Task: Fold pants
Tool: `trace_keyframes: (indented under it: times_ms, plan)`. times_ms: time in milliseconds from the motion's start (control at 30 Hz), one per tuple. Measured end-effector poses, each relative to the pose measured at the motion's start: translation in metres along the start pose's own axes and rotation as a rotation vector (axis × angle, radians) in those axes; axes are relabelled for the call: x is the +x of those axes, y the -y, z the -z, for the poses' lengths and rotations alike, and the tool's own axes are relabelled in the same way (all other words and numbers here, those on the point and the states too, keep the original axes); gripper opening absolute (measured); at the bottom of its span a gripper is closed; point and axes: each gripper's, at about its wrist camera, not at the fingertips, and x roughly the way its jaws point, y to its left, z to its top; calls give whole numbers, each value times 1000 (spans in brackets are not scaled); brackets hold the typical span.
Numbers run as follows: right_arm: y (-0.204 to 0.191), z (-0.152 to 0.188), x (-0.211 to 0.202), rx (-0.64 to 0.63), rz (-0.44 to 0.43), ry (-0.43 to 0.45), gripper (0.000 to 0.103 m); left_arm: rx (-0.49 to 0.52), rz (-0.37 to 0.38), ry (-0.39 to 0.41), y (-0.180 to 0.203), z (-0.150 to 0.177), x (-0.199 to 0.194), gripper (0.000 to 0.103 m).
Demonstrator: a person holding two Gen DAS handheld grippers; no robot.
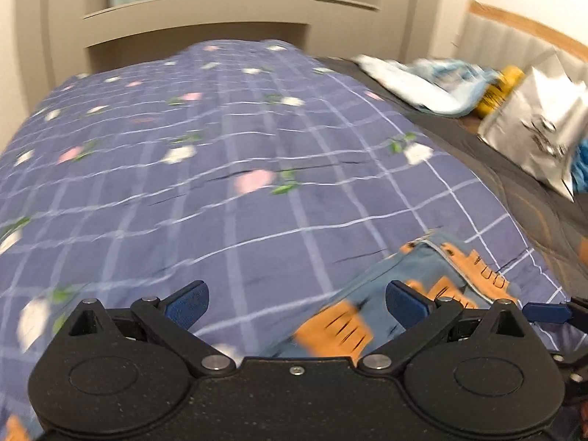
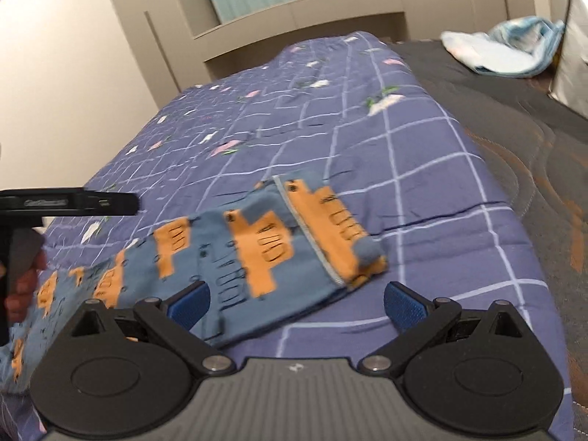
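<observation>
Small blue pants (image 2: 257,253) with orange truck prints lie on the purple checked quilt (image 2: 367,139), one end folded over with the waistband seam showing. My right gripper (image 2: 297,303) hovers open just above their near edge, nothing between its blue pads (image 2: 402,303). In the left wrist view the pants (image 1: 367,305) lie under the right half of my left gripper (image 1: 297,303), which is open too, its right pad over the cloth. The tip of my right gripper (image 1: 547,312) shows at the right edge there. The left tool (image 2: 70,202), held by a hand (image 2: 22,290), is seen at the far left.
A beige headboard (image 1: 205,25) closes the far end of the bed. To the right, on a dark grey quilt (image 2: 514,117), lie a light blue towel (image 2: 503,47), a yellow item (image 1: 503,88) and a silver bag (image 1: 540,125).
</observation>
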Motion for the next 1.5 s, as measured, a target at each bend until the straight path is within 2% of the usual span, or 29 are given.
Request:
trace_keyframes:
  times_ms: [233,367,500,600,800,900,1000,1167,1200,1300,1367,1500]
  plan:
    - [23,-7,6,142,-82,8,102,130,28,-46,38,-6,53,102]
    - [37,-5,9,290,-105,35,90,163,9,-91,45,-3,71,102]
    - [41,-1,11,367,-62,69,71,141,24,-99,40,-7,68,102]
    - [44,0,14,399,-13,89,53,97,41,-99,33,-16,60,102]
    - [33,1,13,344,87,113,32,-88,172,-111,24,-36,41,102]
    - [15,0,12,225,126,132,23,-137,244,-130,28,-45,35,102]
    - [-16,1,6,25,180,170,20,-162,303,-165,34,-53,34,102]
    - [-90,23,4,-494,320,241,19,-152,363,-251,44,-61,35,102]
    - [-106,32,6,-618,352,249,19,-147,366,-256,45,-60,34,102]
    - [-140,56,15,-877,401,253,18,-152,342,-264,42,-57,33,99]
    - [-152,66,20,-949,400,246,18,-172,320,-294,37,-52,35,87]
    - [-162,73,23,-975,392,246,17,-232,304,-326,23,-40,38,65]
